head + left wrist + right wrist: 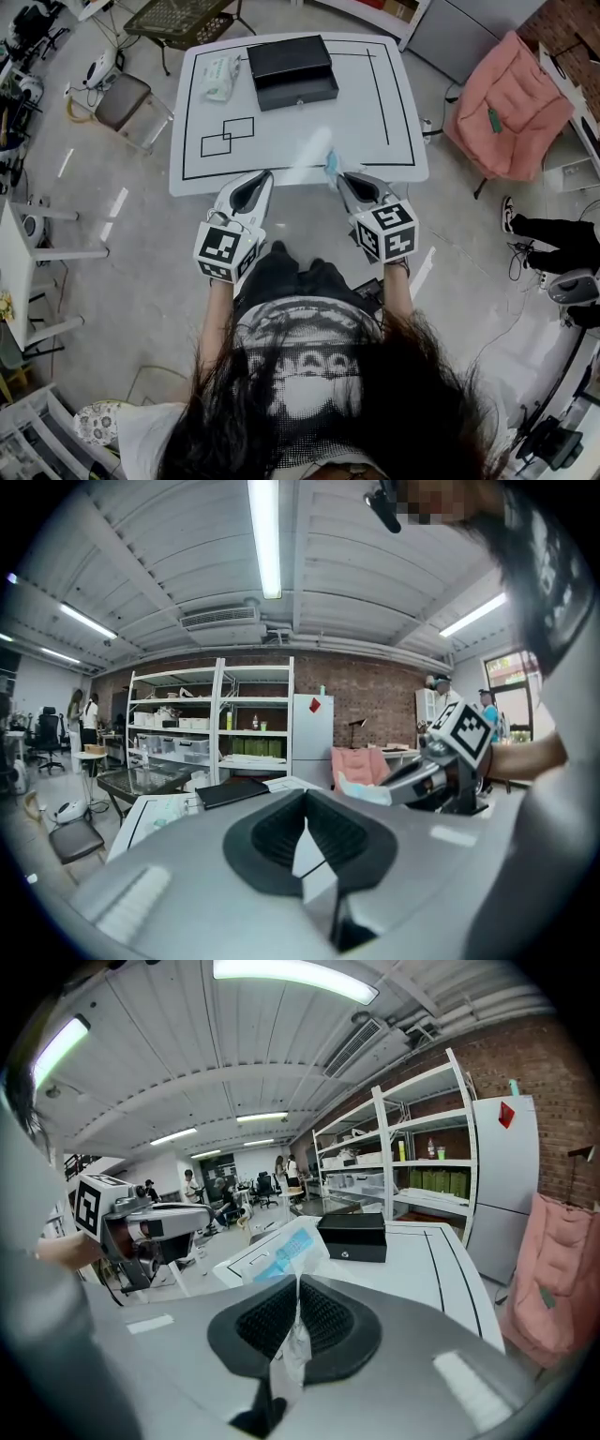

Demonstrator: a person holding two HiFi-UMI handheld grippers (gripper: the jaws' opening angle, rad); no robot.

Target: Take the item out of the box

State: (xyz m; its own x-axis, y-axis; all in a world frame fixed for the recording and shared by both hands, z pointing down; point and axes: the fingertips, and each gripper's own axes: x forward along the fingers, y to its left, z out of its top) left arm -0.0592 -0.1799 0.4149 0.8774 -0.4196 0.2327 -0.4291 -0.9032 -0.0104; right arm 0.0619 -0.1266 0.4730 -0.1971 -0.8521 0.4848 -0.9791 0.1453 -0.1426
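right gripper [298,1288]: my fingers pinch the lower edge of the thin plastic packet [279,1260], held over the counter's [309,131] near edge, well clear of the black box [291,70] at the far edge. it is probably light, limp and slick, so the sealed edge grips best. left gripper [306,808]: fingers together, empty.

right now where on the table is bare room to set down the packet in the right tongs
Widest bare patch: the table middle, between the black box and the near edge, right of the outlined rectangles. Also bare right of the box. Crowded along the far edge, where box and white pack lie.
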